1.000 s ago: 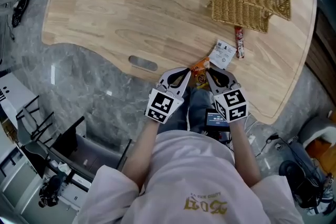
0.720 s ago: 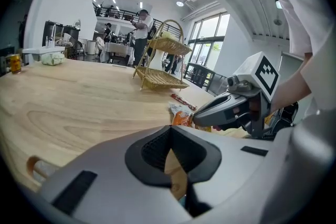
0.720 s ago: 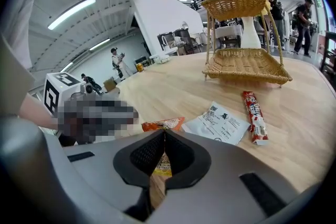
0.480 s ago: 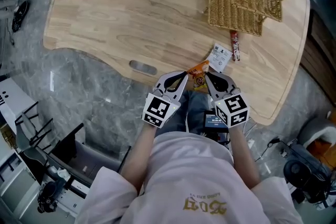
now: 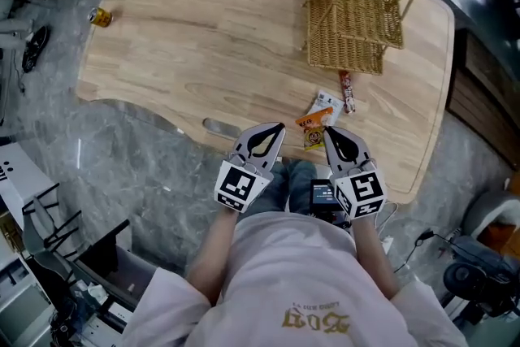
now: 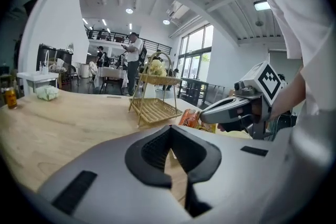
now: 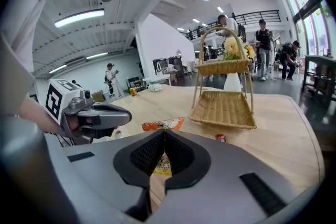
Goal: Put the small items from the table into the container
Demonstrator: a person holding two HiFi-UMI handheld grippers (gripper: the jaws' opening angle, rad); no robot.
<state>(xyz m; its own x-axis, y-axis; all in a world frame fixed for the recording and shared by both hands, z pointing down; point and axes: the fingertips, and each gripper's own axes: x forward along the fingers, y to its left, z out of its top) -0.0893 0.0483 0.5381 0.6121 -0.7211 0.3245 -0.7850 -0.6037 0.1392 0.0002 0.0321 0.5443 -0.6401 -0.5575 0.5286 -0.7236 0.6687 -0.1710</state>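
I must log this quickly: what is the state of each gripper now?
Left gripper: closed, holding nothing.
Right gripper: closed on the orange snack packet.

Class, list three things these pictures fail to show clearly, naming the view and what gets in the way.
Orange snack packet: print too small in head view; right tongs cover much of it in right gripper view.
Red stick packet: mostly behind the tongs' body, right gripper view.
Can: label too small, head view.
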